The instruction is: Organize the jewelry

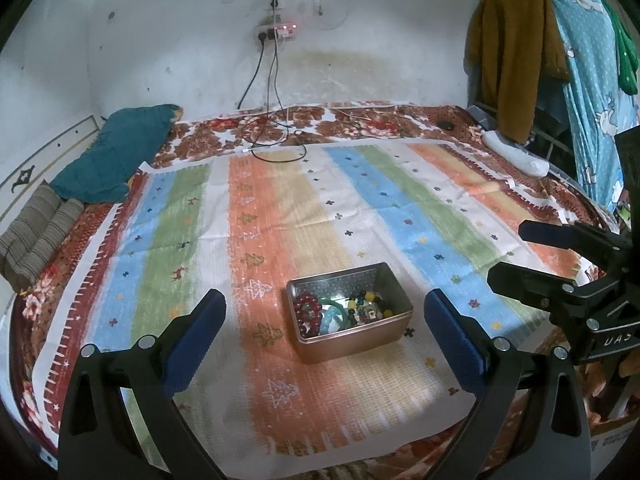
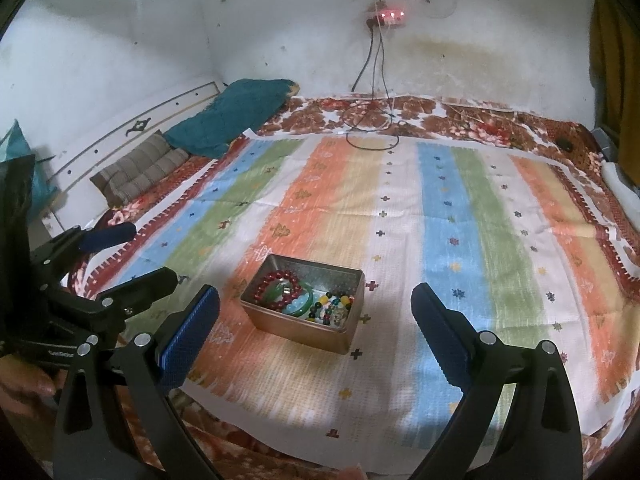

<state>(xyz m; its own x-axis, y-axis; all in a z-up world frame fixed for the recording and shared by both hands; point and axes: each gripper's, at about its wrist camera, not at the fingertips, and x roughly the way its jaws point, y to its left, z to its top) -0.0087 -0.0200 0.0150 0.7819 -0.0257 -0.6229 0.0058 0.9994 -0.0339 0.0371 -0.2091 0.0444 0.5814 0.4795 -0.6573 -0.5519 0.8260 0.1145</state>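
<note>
A copper-coloured metal tin (image 1: 356,340) (image 2: 296,330) stands open on a striped cloth (image 1: 280,216) (image 2: 440,208) spread over a bed. Inside lie a dark red bead bracelet (image 1: 307,313) (image 2: 276,283), a green bangle (image 1: 335,303) (image 2: 301,297) and a mixed-colour bead strand (image 1: 366,306) (image 2: 333,309). My left gripper (image 1: 324,298) (image 2: 148,253) hangs open just short of the tin, holding nothing. My right gripper (image 2: 315,293) (image 1: 508,252) is open too, empty, to the right of the tin.
A teal pillow (image 1: 116,152) and a striped cushion (image 1: 36,236) lie at the bed's left end. Black cables (image 1: 276,136) run from a wall power strip (image 1: 280,32) onto the bed. Clothes (image 1: 516,60) hang at the right, above a white sock (image 1: 516,152).
</note>
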